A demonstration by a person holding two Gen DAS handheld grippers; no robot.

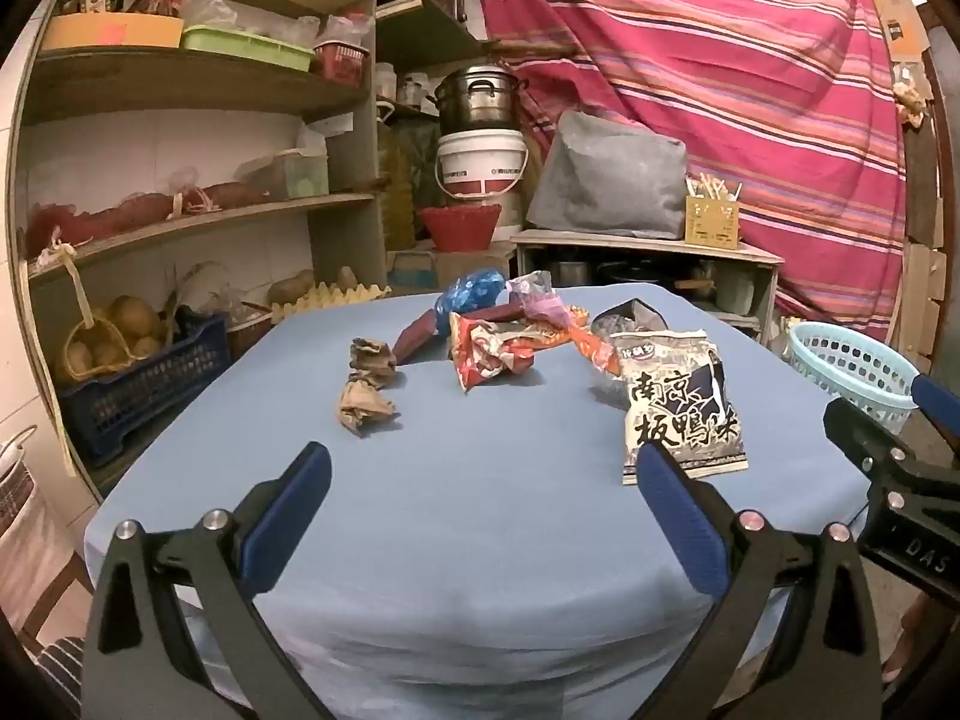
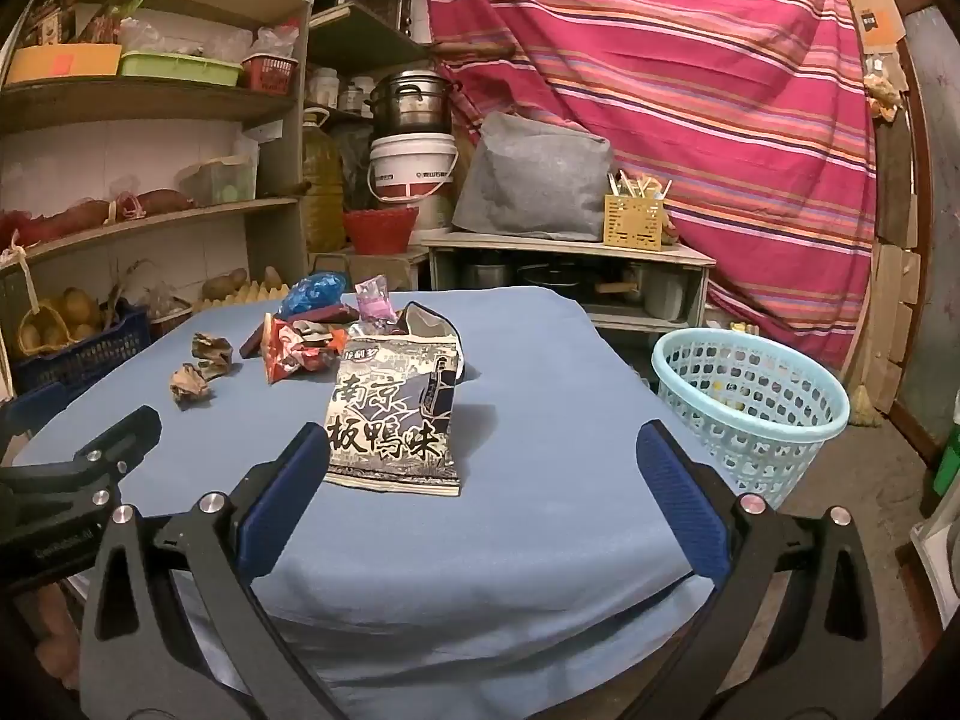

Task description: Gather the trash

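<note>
Blue-clothed counter (image 2: 540, 360): black snack bag (image 2: 393, 414) flat, long axis pointing away, nearest right gripper (image 2: 483, 480), wrapper pile beyond it, basket (image 2: 750, 396) right of it. Both grippers' fingers wide apart, empty; left gripper (image 1: 483, 480) farther.

Behind my table (image 2: 540, 360): a striped red cloth (image 2: 660, 60), a steel pot (image 2: 411, 102) atop a white bucket (image 2: 411, 171), shelves (image 1: 192, 84) of potatoes (image 1: 129, 315).

Left gripper (image 1: 483, 489): jaws spread wide, nothing between them. Right gripper (image 2: 483, 471): likewise wide apart, level, alongside the left.
</note>
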